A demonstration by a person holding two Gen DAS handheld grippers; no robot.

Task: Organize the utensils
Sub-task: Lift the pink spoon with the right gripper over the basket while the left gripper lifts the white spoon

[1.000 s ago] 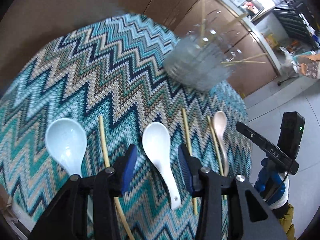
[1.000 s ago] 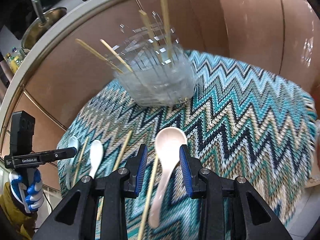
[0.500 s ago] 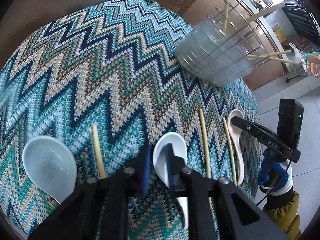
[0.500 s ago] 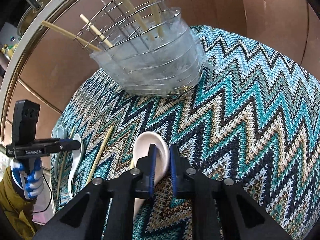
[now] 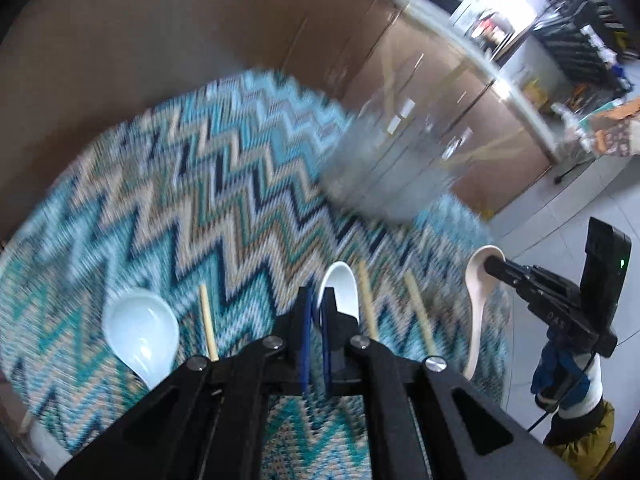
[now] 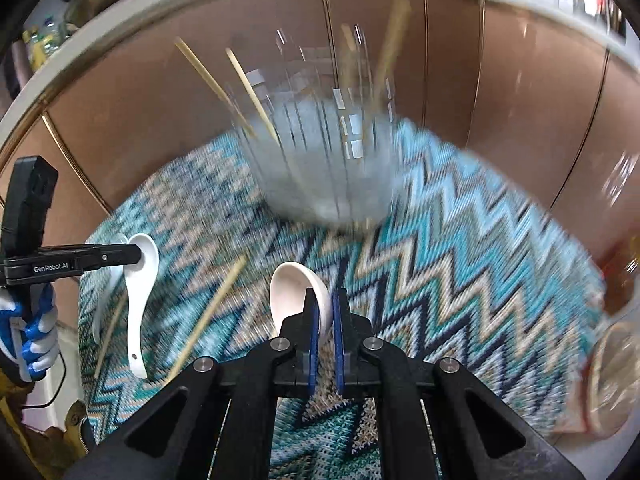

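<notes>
The left tongs (image 5: 316, 312) are closed on the rim of the white spoon (image 5: 340, 292), and in the right wrist view this spoon (image 6: 140, 300) hangs from them with its handle pointing down, above the zigzag cloth (image 5: 180, 200). The left hand (image 6: 28, 340), in a blue and white glove, holds the grip of this tool at the left edge of that view. The right tongs (image 6: 324, 316) are closed on the rim of the beige spoon (image 6: 296, 292); in the left wrist view the same spoon (image 5: 478, 304) hangs from their tip with the handle down, near the right edge of the cloth. The right hand (image 5: 560, 376), also in a blue glove, holds its tool low at the right side. A pale blue spoon (image 5: 140, 332) lies on the cloth at the left, and loose chopsticks (image 5: 208, 328) lie beside it and between the two lifted spoons. The cloth covers the table. At its far side stands a wire basket (image 6: 320, 152), much blurred, with some chopsticks sticking up from it. Behind the table there are brown cabinet doors (image 6: 520, 80) under a pale counter edge, and a light tiled floor (image 5: 560, 220) at the right.
</notes>
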